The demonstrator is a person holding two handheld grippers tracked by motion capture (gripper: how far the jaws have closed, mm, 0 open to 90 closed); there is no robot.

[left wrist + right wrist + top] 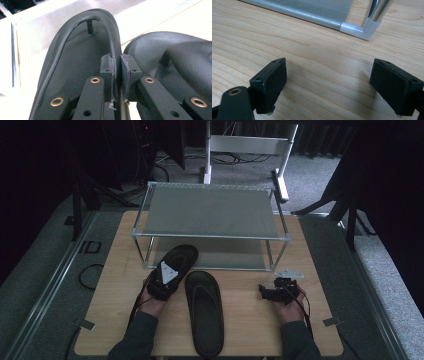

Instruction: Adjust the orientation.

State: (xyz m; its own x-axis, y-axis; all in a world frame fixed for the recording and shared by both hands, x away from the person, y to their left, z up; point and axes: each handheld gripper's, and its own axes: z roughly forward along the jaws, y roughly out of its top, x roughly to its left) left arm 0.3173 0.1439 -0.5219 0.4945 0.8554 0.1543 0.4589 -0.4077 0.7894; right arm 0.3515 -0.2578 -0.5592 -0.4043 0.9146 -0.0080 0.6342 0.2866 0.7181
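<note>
My left gripper [162,282] covers the heel of the black rubber flip-flop [176,262] I hold, left of centre in the high view. In my left gripper view that sandal's strap [113,53] vanishes between my pads, and the second black flip-flop [180,62] runs off the right edge. The metal-framed grey fabric shoe rack [312,11] is cut by the top edge of my right gripper view. My forearms leave the high view's bottom edge.

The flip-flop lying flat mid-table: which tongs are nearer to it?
Left. The left tongs sit just beside the flat flip-flop, clamped on the other flip-flop; the right tongs rest open farther off.
</note>
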